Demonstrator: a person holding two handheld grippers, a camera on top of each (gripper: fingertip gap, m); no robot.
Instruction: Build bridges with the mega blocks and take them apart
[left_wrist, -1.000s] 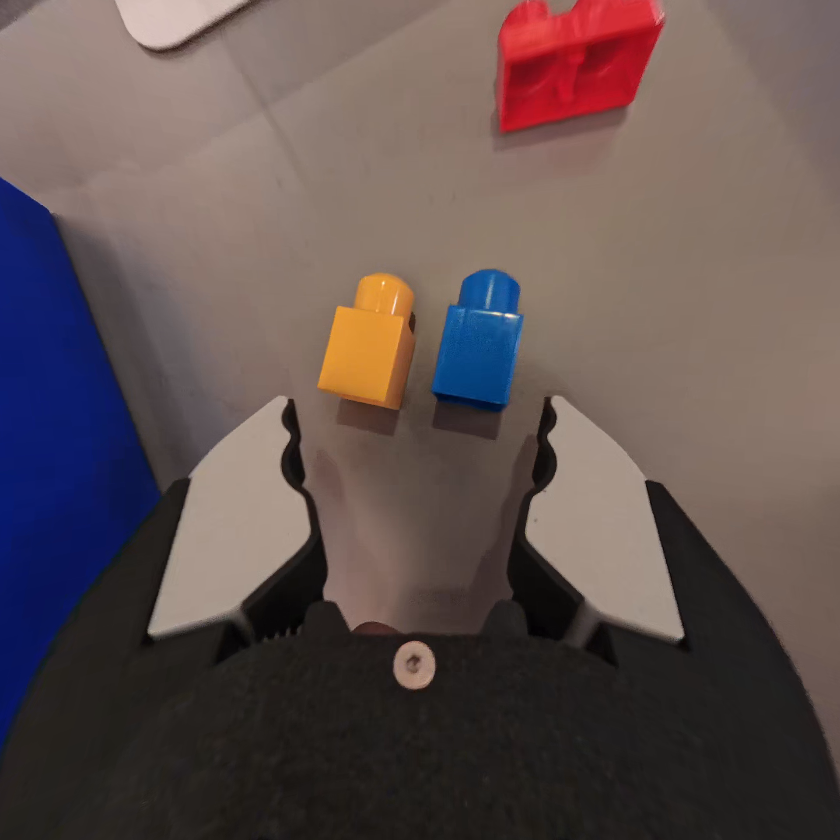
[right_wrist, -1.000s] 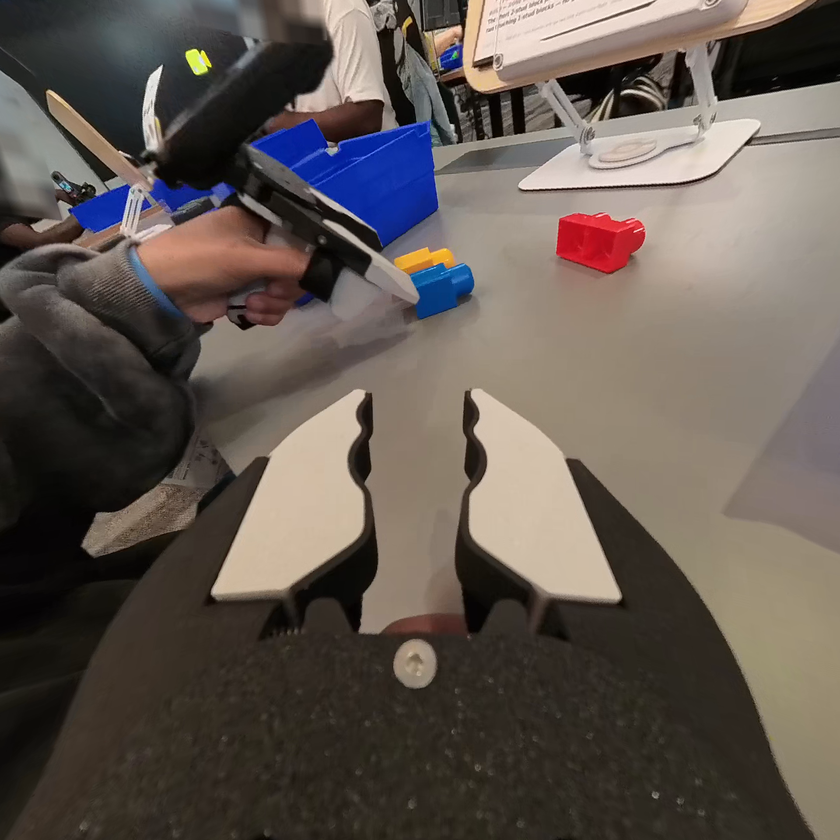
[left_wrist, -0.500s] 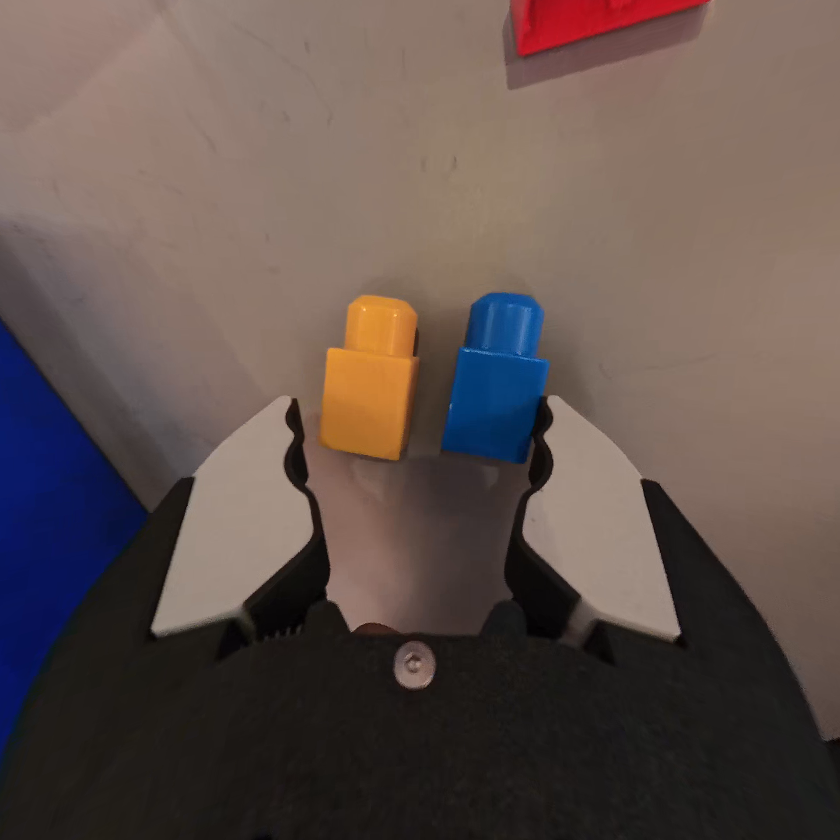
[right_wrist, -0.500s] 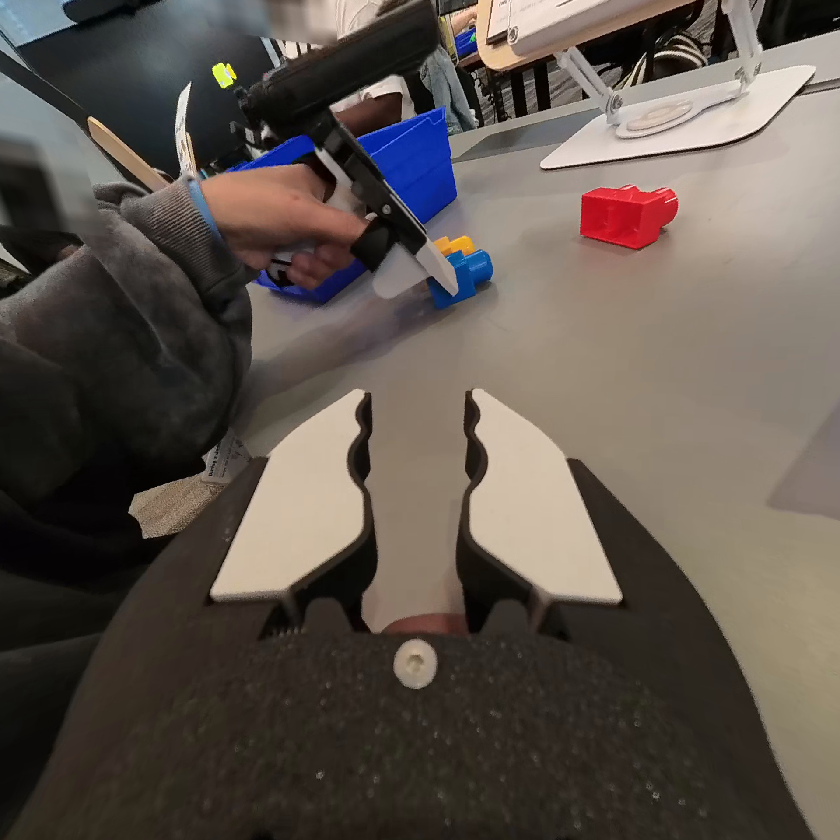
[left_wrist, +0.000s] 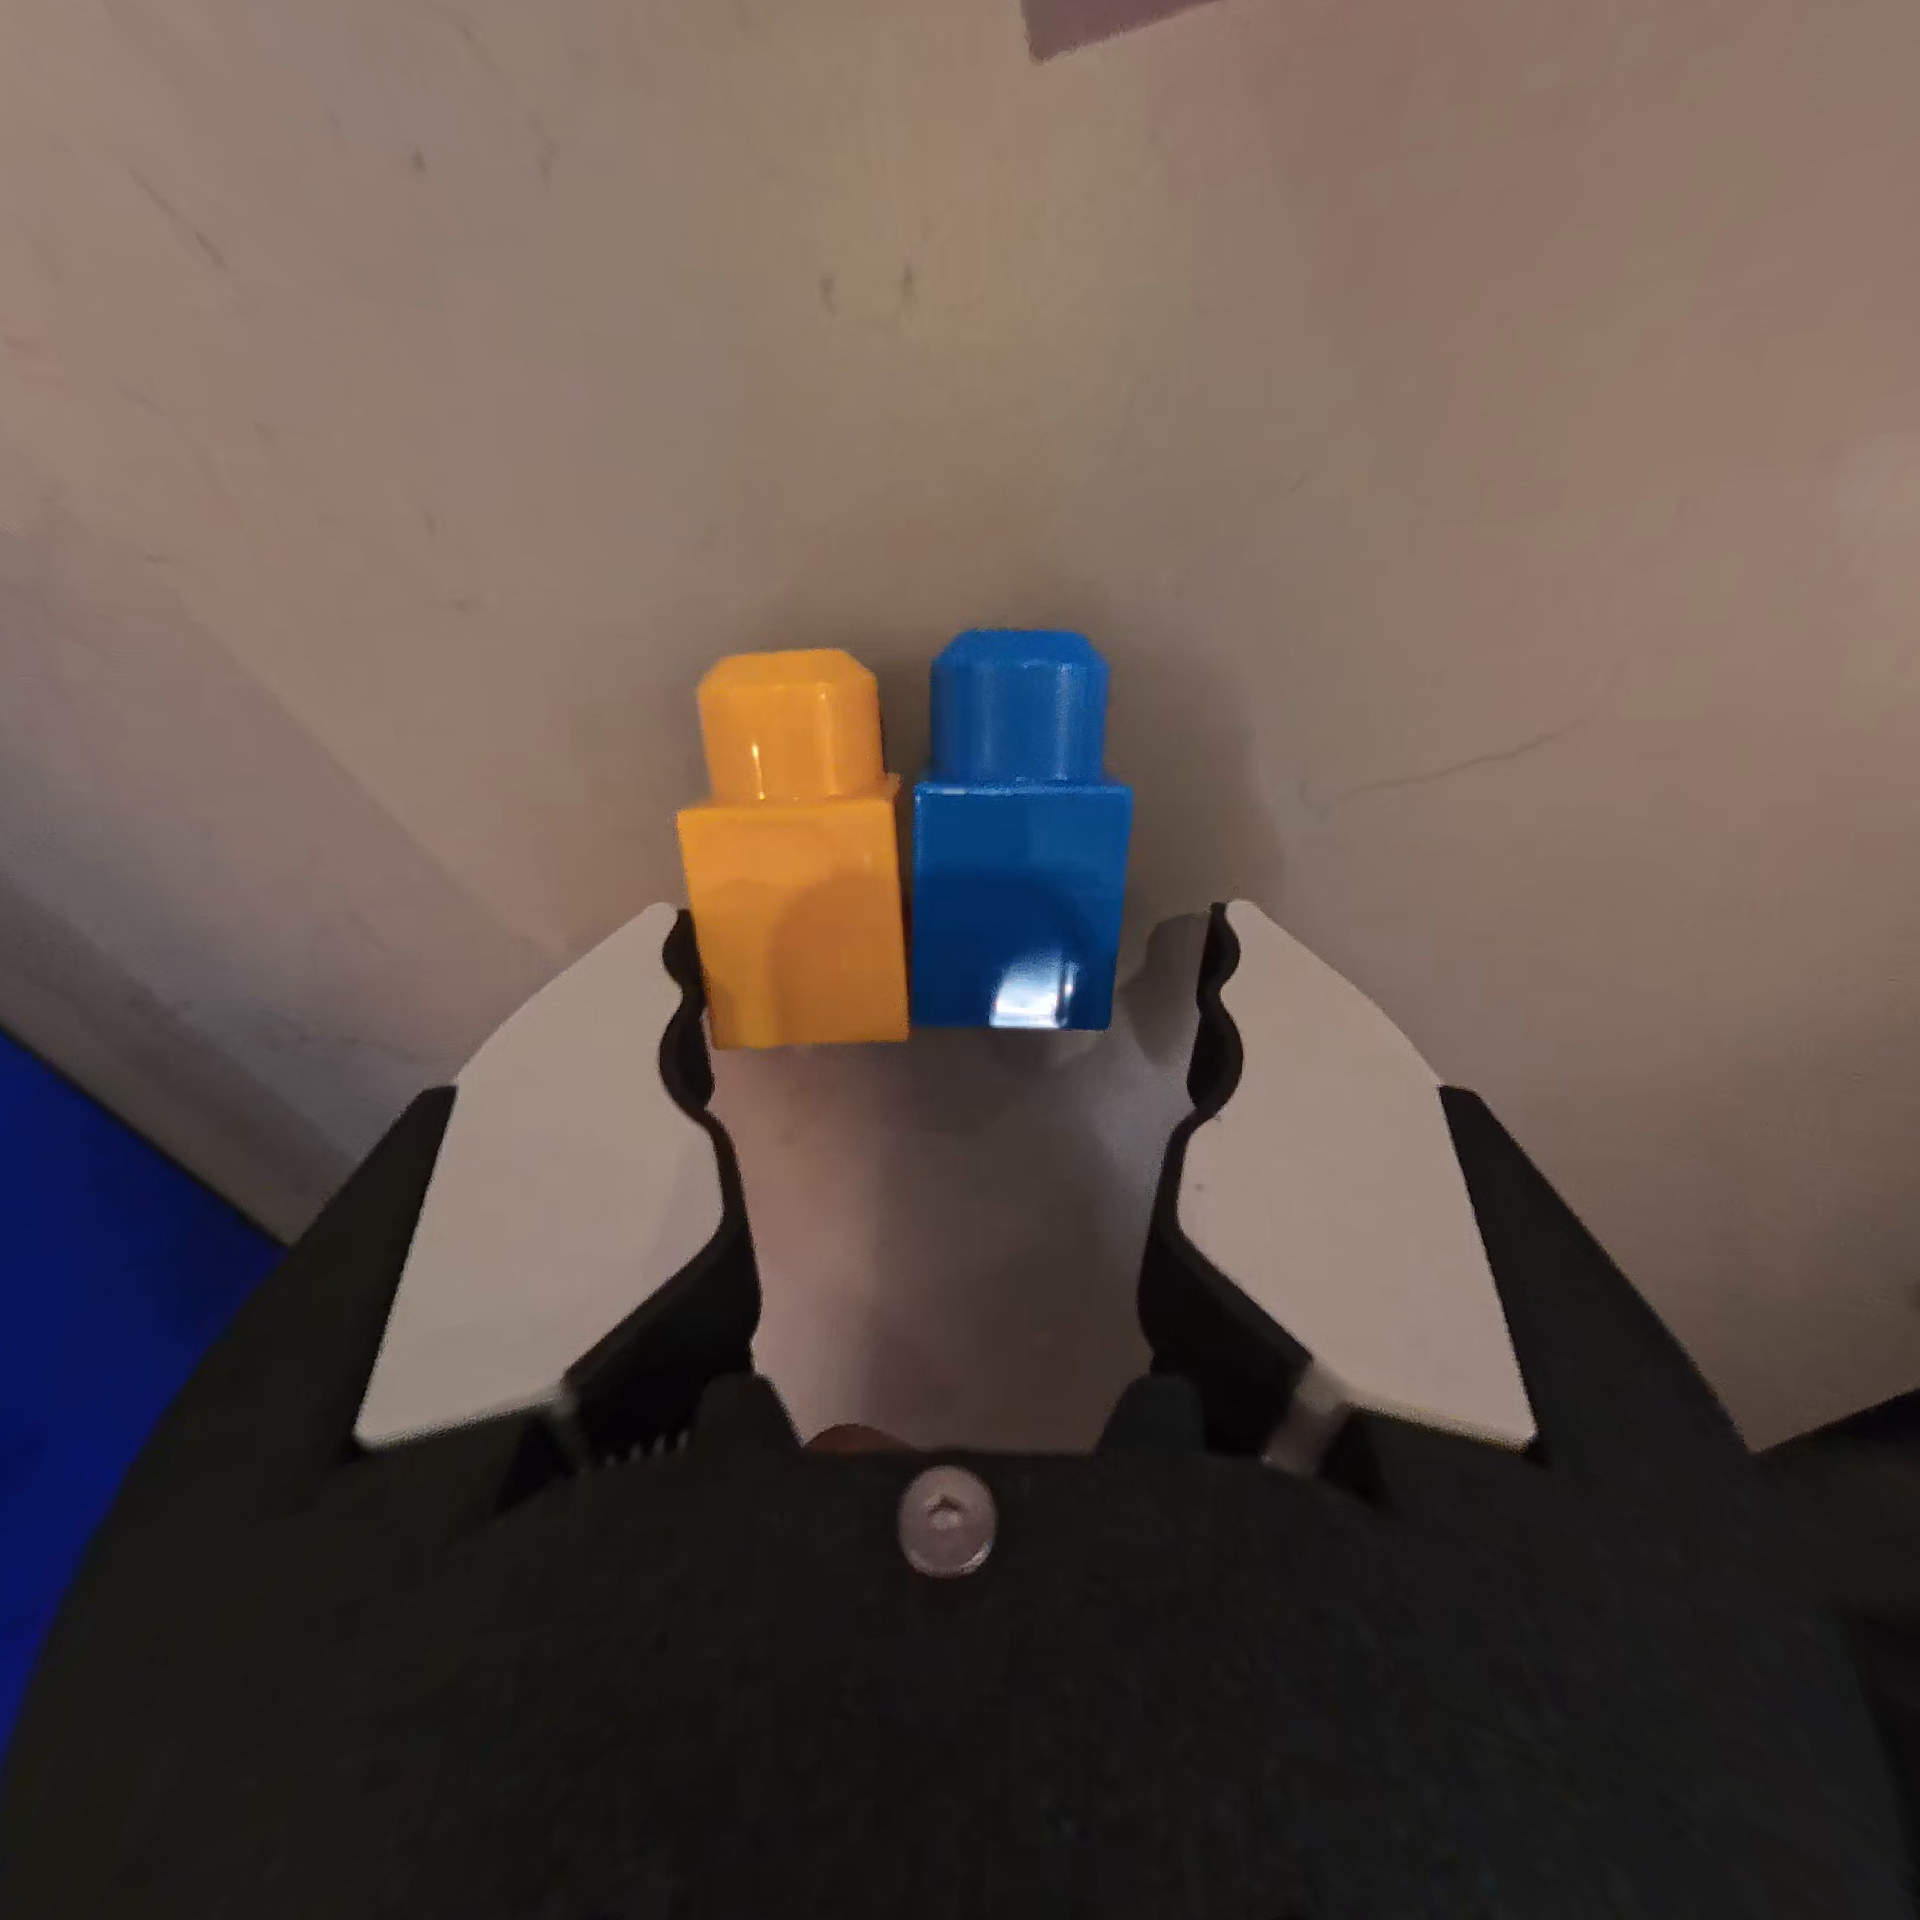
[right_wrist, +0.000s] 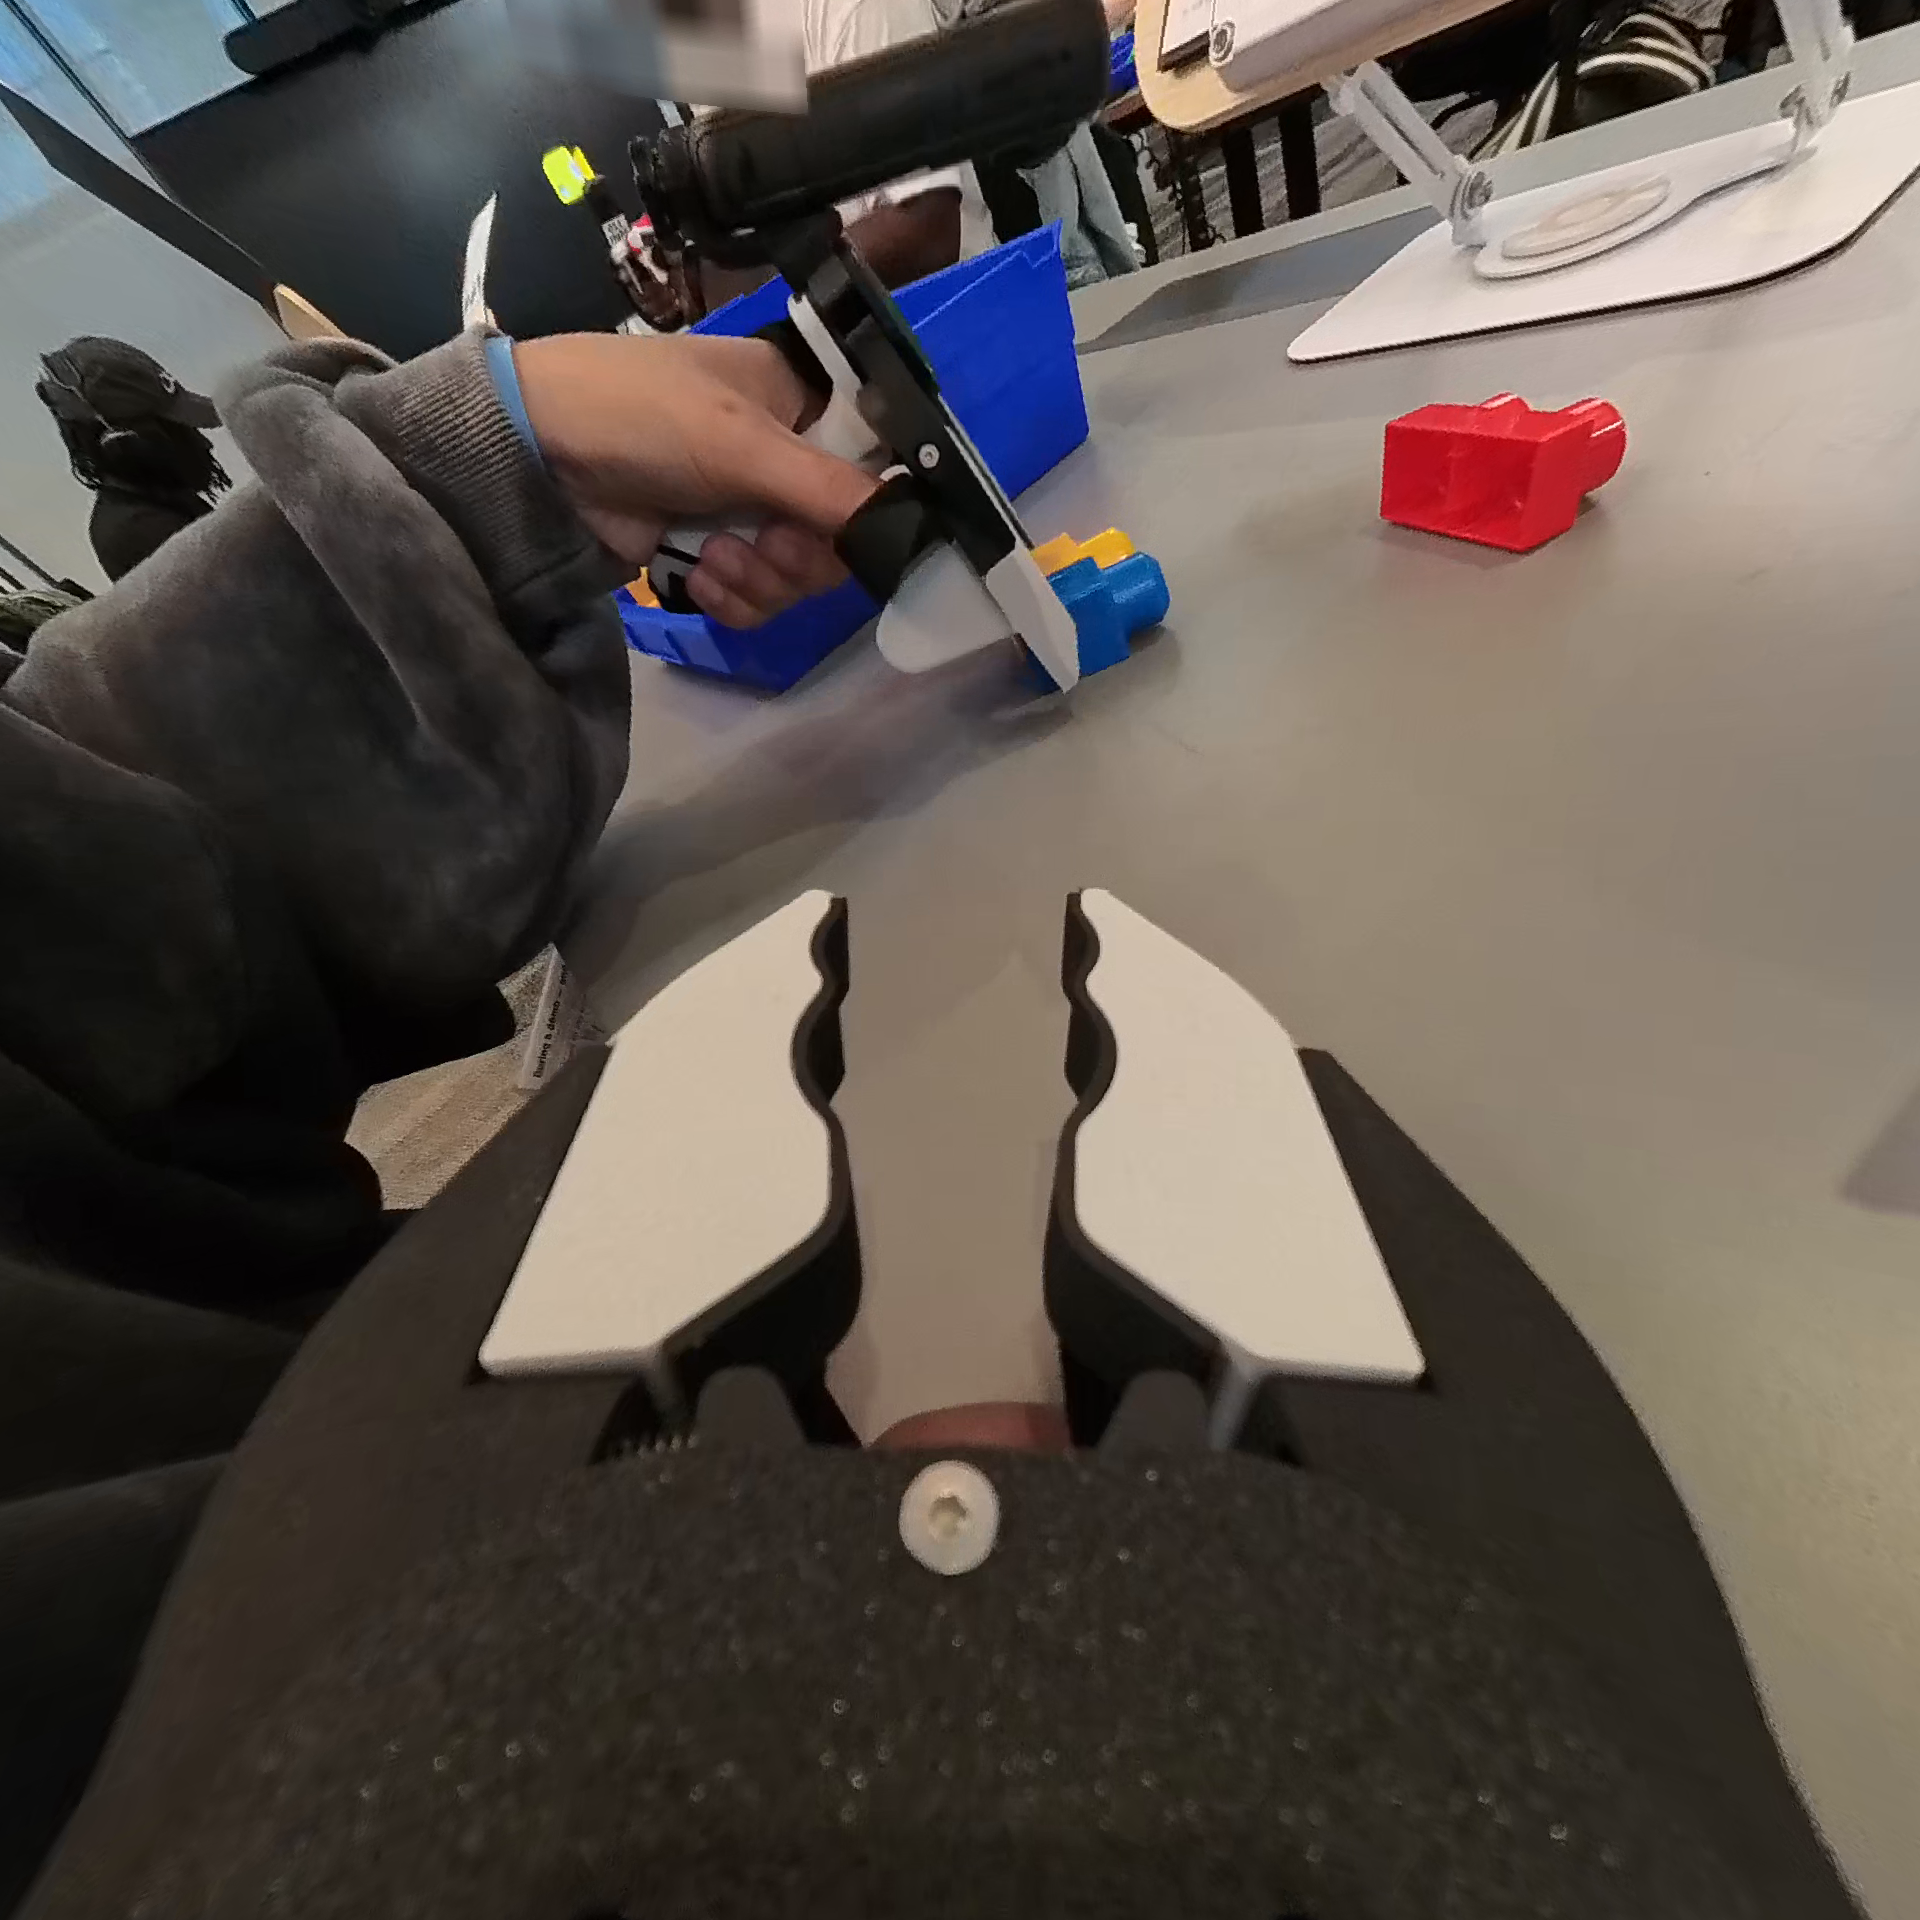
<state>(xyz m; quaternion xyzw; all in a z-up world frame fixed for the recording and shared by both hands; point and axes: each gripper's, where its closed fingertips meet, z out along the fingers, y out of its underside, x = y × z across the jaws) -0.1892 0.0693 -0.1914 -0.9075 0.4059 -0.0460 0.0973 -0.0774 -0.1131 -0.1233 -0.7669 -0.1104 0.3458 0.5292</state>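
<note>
A yellow block and a blue block lie side by side on the grey table, touching, studs pointing away. My left gripper is open with its jaws around the near ends of both blocks. Its left finger touches the yellow block; its right finger stands a little off the blue one. In the right wrist view the left gripper is tipped down over the yellow block and blue block. A red block lies on its side farther right. My right gripper is open and empty, low over the table.
A blue bin stands just behind the left gripper and shows at the lower left of the left wrist view. A white stand base sits at the back right. A person's grey sleeve fills the left side.
My left gripper has moved forward and down until its jaws flank the two blocks. The gap between the blocks has closed. The red block has left the left wrist view.
</note>
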